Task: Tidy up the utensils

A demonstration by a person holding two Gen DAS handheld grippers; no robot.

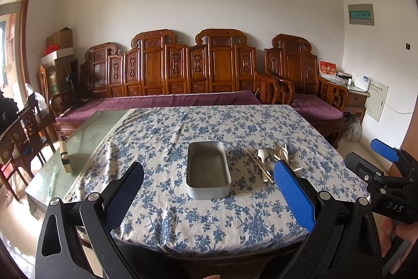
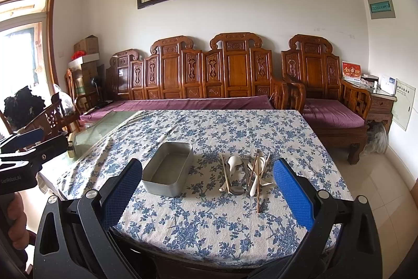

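An empty rectangular metal tin (image 1: pixel 208 170) (image 2: pixel 168 169) stands on the blue-flowered tablecloth (image 1: pixel 183 211) (image 2: pixel 209 221). To its right lies a loose pile of utensils (image 1: pixel 269 160) (image 2: pixel 247 173): white spoons, a metal spoon and several chopsticks. My left gripper (image 1: pixel 209 190) hangs open near the table's front edge, short of the tin, nothing between its fingers. My right gripper (image 2: pixel 206 190) is open too, held back from the pile, empty. Each gripper shows at the edge of the other's view, the right gripper (image 1: pixel 386 164) and the left gripper (image 2: pixel 23 145).
A bare glass tabletop (image 1: pixel 86 137) extends left of the cloth, with a small bottle (image 1: pixel 65 158) (image 2: pixel 70 148) on it. A carved wooden bench with purple cushions (image 1: pixel 172 101) runs behind the table, an armchair (image 2: pixel 326 96) at the right. A person's hand (image 2: pixel 15 224) holds the left gripper.
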